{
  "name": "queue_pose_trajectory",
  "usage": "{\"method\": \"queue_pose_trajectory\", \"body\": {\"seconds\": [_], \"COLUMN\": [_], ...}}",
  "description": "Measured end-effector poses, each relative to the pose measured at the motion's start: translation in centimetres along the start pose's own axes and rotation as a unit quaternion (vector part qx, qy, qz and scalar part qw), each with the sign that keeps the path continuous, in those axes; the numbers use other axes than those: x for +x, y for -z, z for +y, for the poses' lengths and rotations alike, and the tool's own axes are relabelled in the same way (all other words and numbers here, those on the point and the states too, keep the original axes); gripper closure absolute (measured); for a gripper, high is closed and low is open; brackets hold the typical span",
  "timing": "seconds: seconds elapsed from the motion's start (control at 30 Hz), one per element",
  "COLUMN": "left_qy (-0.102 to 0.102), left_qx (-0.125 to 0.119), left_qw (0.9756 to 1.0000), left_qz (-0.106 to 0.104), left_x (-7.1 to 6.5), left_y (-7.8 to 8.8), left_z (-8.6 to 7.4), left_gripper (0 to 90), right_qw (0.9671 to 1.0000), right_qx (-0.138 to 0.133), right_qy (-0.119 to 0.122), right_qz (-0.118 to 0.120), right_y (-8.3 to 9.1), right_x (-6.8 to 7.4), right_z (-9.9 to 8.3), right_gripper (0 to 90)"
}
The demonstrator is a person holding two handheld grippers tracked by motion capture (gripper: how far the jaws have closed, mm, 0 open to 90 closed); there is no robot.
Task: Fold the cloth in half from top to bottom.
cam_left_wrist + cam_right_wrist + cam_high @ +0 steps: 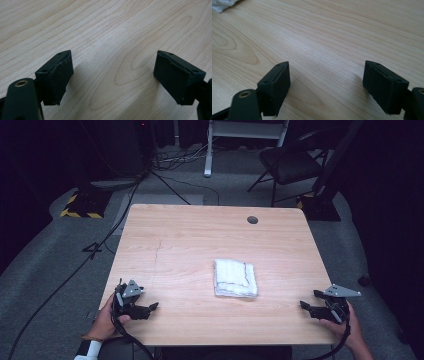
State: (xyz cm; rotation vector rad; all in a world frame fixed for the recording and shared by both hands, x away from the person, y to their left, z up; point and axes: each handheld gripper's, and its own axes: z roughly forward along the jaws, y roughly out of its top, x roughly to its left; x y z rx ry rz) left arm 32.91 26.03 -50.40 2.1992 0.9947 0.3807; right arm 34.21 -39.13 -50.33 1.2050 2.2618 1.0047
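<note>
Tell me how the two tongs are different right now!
The left tongs sit at the table's near left edge, the right tongs at its near right edge. The left tongs point right toward the middle, the right tongs point left. The folded white towel lies closer to the right tongs. Both are black, open and empty.

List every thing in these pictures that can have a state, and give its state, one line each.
Towel: folded, lying flat on the table, untouched.
Left claw: open, nothing between its jaws, low at the table's near left edge.
Right claw: open, nothing between its jaws, low at the table's near right edge.
Table: bare apart from the towel.
Chair: upright, unoccupied, behind the table.
</note>
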Motion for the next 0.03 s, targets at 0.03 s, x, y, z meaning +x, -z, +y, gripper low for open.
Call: {"method": "queue_pose_trajectory", "body": {"seconds": [0.03], "left_qy": [0.001], "left_qx": [0.0], "left_qw": [1.0], "left_qz": [-0.001], "left_x": [-0.01], "left_y": [0.0], "left_z": [0.0], "left_gripper": [16.4], "right_qw": [1.0], "right_qx": [0.0], "right_qy": [0.0], "right_qz": [0.0], "right_y": [0.0], "right_x": [0.0], "right_z": [0.0], "right_gripper": [22.5]}}
